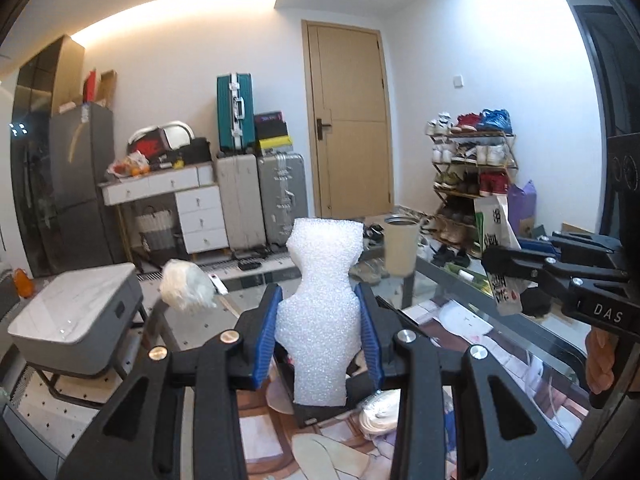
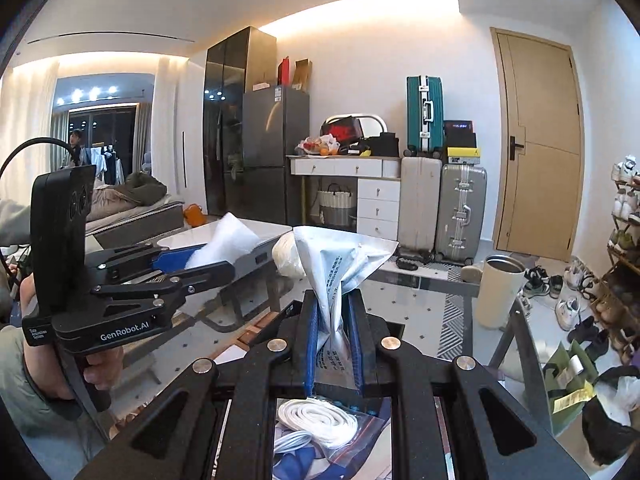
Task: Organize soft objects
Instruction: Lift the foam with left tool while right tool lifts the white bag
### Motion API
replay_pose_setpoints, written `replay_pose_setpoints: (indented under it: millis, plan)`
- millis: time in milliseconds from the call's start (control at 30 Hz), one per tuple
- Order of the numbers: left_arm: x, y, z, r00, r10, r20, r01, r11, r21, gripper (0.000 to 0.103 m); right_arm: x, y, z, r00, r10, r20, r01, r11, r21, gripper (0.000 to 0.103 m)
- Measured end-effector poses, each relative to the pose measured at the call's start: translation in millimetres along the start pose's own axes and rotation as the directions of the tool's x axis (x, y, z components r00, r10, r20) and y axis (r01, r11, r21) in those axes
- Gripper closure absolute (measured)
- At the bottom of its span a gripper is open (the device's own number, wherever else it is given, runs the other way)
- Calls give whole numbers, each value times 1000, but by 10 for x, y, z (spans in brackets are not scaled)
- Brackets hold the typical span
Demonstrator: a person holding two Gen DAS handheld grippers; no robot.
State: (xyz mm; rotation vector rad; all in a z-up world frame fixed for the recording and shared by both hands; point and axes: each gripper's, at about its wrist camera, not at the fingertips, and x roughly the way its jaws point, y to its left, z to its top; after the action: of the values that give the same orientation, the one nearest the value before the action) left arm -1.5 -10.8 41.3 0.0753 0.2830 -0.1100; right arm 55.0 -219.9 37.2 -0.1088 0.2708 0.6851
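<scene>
My left gripper (image 1: 322, 316) is shut on a white foam sheet (image 1: 322, 280) that stands upright between its blue pads, held above the glass table (image 1: 448, 284). In the right wrist view the left gripper (image 2: 192, 260) shows at the left with the foam sheet (image 2: 224, 240) in it. My right gripper (image 2: 334, 320) is shut on a crumpled silver-white plastic bag (image 2: 340, 264) with printed text. In the left wrist view the right gripper (image 1: 496, 258) reaches in from the right, holding the bag (image 1: 500, 264). A white fluffy ball (image 1: 186, 290) lies at the table's far left.
A beige cup (image 1: 400, 246) stands on the table's far side. A bag of coiled white cord (image 2: 316, 420) lies below my right gripper. A grey-topped side table (image 1: 76, 320) stands left. Suitcases, white drawers, a door and a shoe rack (image 1: 472, 176) line the room behind.
</scene>
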Motion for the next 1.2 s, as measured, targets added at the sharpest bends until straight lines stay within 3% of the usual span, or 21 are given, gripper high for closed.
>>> replay_pose_setpoints:
  millis: [467,1200]
  plan:
    - [82,-30,6,1000,13,-14,-13,1000,10,67,23,-44,-8,1000,-9,-12,9,1000,24,90]
    - [185,28,167,1000,-22,-22,20,997,-71,67,192,103,159,1000,2,12,-3,1000,24,90]
